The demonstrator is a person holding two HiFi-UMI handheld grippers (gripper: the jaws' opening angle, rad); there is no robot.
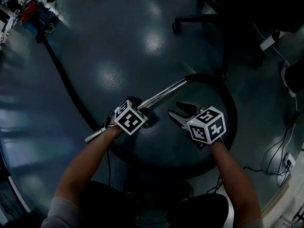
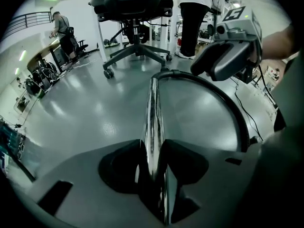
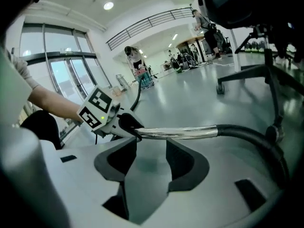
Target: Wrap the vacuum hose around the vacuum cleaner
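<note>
The vacuum's chrome tube [image 1: 161,95] slants over the dark floor, and my left gripper [image 1: 138,104] is shut on it near its lower end. In the left gripper view the tube [image 2: 153,113] runs straight out from between the pressed pads. Its far end joins the black ribbed hose [image 1: 232,109], which bends round to my right and back toward me. My right gripper [image 1: 179,110] is open just right of the tube, with nothing between its fingers [image 3: 124,156]; the tube [image 3: 175,133] lies crosswise beyond them. The red and blue vacuum cleaner [image 1: 34,12] stands far off at the top left.
A black hose run [image 1: 66,77] stretches from the vacuum cleaner toward my left hand. An office chair base [image 1: 199,18] stands beyond the hose loop. Cables [image 1: 285,141] trail along the right. A person [image 2: 194,13] stands behind the chair.
</note>
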